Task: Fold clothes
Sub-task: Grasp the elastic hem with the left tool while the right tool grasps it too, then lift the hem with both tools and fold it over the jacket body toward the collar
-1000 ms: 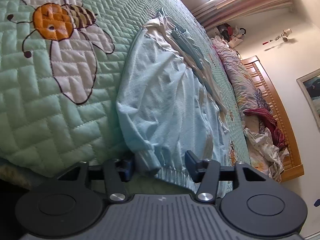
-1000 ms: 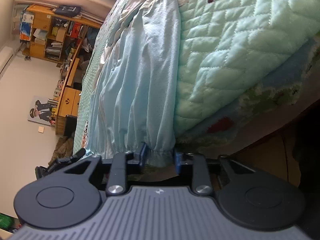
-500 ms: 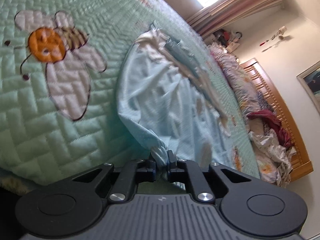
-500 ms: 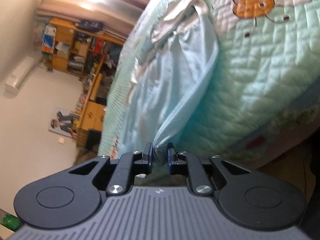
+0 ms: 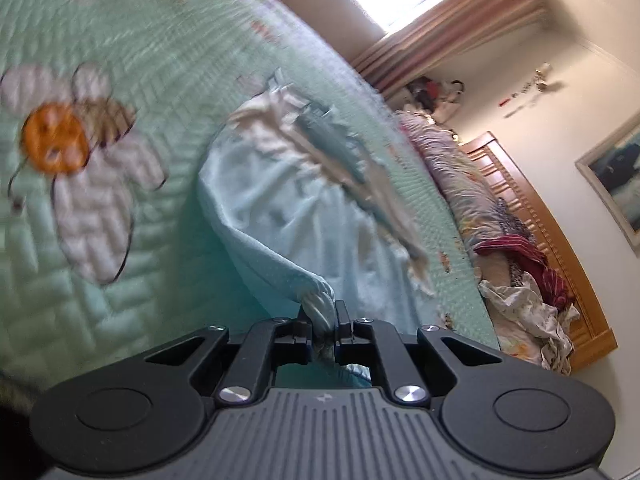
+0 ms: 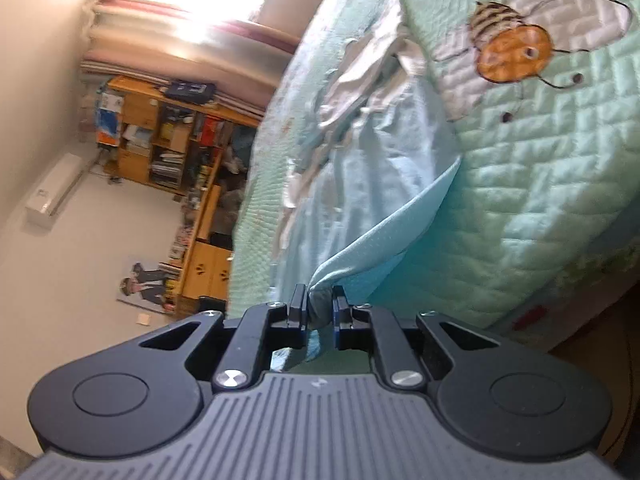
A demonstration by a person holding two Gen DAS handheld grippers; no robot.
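Note:
A light blue garment lies lengthways on the mint quilted bedspread. My left gripper is shut on a bunched cuff at the garment's near corner, which is lifted off the bed. In the right wrist view the same garment stretches away, and my right gripper pinches its other near corner. Its jaws are still closing on the cloth, and a taut fold rises from the bedspread to the pads.
White and grey-blue clothes lie at the garment's far end. Crumpled bedding and a red cloth are piled by the wooden headboard. An embroidered bee marks the quilt. The bed's edge drops off beside my right gripper. A bookshelf stands across the room.
Both grippers closed on the garment's near corners and rose, pulling the cloth up off the bed. Both views have tilted up, showing more of the room.

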